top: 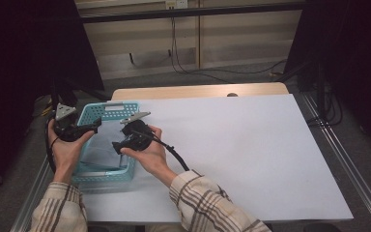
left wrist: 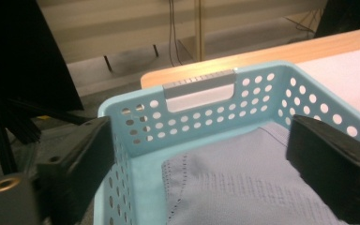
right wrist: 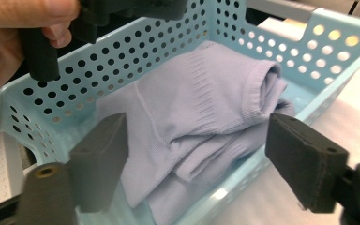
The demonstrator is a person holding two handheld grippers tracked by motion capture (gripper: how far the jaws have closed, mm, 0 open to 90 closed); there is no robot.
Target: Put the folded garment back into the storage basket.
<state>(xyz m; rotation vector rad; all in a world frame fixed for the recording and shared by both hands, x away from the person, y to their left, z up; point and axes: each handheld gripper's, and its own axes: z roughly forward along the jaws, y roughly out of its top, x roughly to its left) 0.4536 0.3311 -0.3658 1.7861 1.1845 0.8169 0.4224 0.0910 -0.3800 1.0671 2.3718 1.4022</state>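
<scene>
A light blue perforated basket (top: 107, 107) stands at the table's left side with a folded pale lavender garment (top: 104, 147) lying in it. My left gripper (top: 96, 124) hovers over the basket's left rim, my right gripper (top: 118, 145) over its right rim. In the left gripper view the jaws of the left gripper (left wrist: 201, 140) stand wide apart above the garment (left wrist: 234, 187), and nothing is between them. The right gripper (right wrist: 197, 140) is open too, above the folded garment (right wrist: 201, 103), which it does not touch. One black finger (right wrist: 40, 54) of the left gripper reaches over the basket wall (right wrist: 136, 51).
The white table top (top: 251, 145) stretches to the right of the basket, with a wooden strip (top: 198, 90) along its far edge. Cables (top: 193, 70) lie on the floor beyond. Dark panels stand at both sides, and a metal rail (top: 348, 164) runs along the right.
</scene>
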